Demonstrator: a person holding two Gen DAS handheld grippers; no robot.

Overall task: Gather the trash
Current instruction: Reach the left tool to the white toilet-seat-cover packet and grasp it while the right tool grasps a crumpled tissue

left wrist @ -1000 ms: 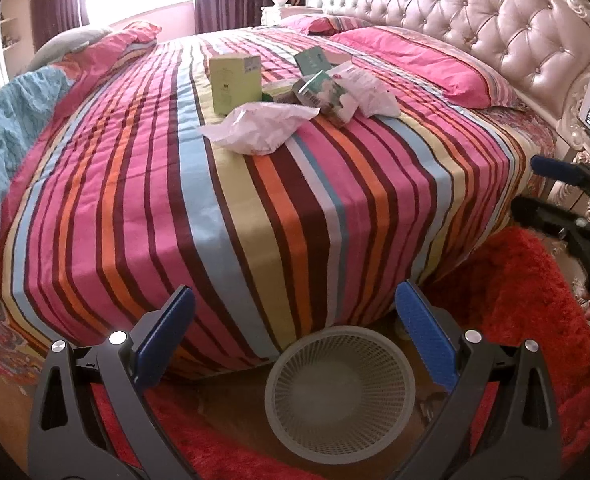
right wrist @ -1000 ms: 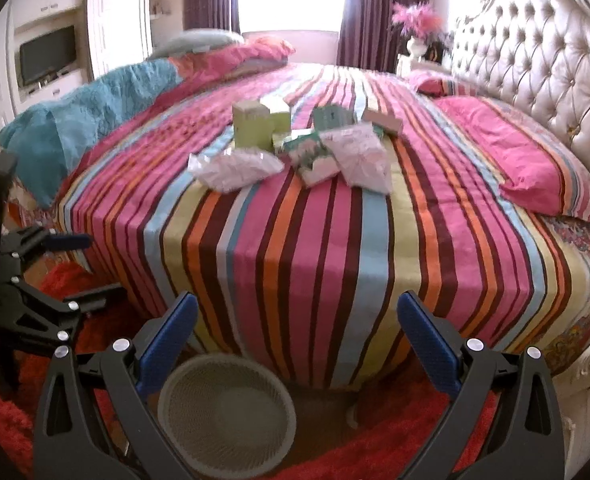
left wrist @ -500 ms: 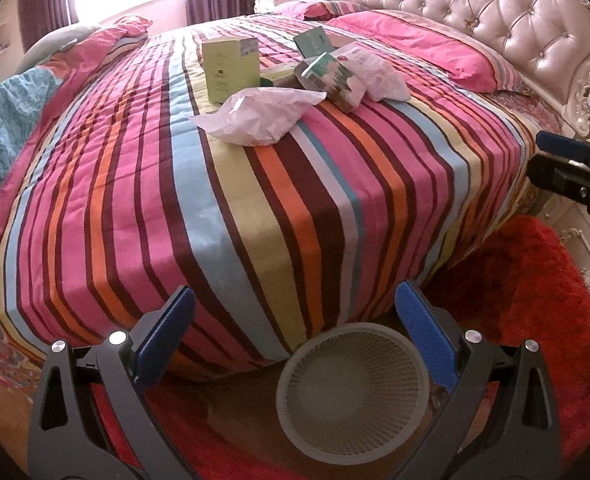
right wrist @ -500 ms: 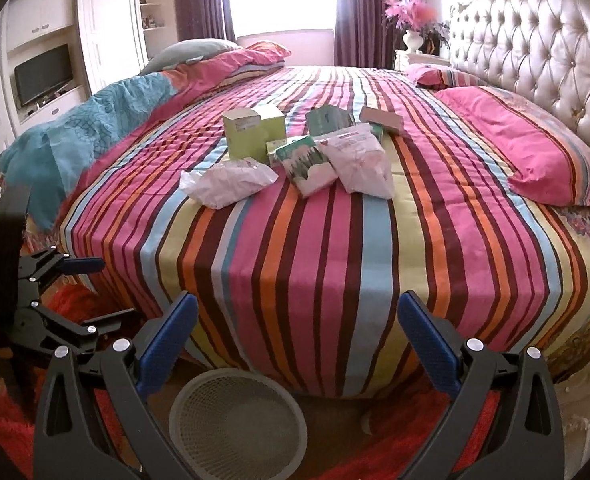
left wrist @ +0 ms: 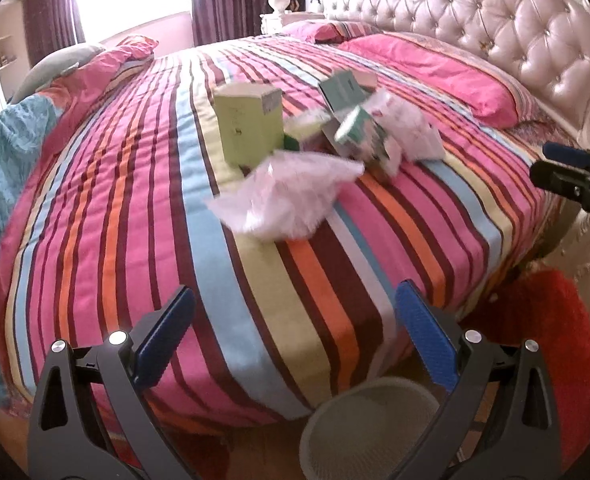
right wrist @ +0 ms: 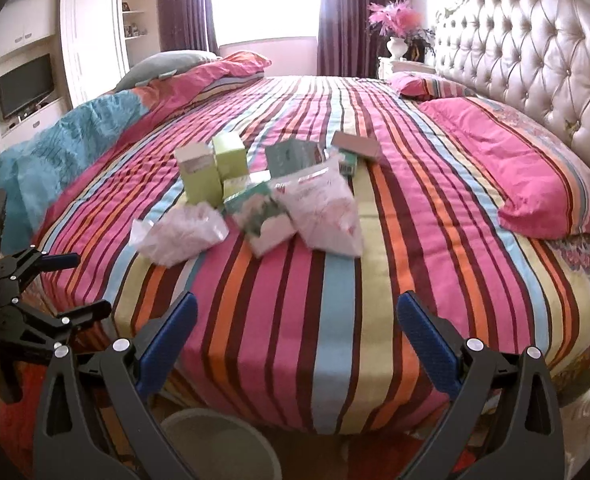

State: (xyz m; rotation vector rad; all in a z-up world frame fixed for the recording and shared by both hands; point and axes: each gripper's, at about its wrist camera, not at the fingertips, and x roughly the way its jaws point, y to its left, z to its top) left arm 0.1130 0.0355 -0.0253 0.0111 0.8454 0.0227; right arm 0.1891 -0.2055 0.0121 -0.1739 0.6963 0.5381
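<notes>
1. The bed [right wrist: 335, 280], round-edged and covered with a striped spread, fills the space ahead of both claws; a tufted headboard [right wrist: 535, 60] stands ahead and to the right of the right claw.
2. A red rug [left wrist: 543, 320] lies on the floor to the right of the left claw, beside the bed's edge.
3. A pink pillow [right wrist: 535, 176] lies ahead and to the right of the right claw, against the headboard.
4. The white mesh wastebasket [left wrist: 371, 428] stands on the floor just below the left claw, partly behind its right finger; in the right wrist view its rim [right wrist: 215, 444] shows below and left of centre of the right claw.
5. The left claw [left wrist: 295, 340] is spread wide, nothing between its blue pads, and hangs over the near edge of the bed.
6. The right claw [right wrist: 297, 344] is likewise spread wide and empty, over the same edge; the left claw appears at its far left.
7. The trash sits in a cluster on the bed, well ahead of both claws: a crumpled pink plastic bag [left wrist: 287, 196] nearest the left claw.
8. A second pale bag [right wrist: 327, 208] lies straight ahead of the right claw.
9. A green carton [left wrist: 249, 124] stands upright behind the pink bag.
10. A small teal-printed box [left wrist: 365, 140], blurred, lies between the two bags.
</notes>
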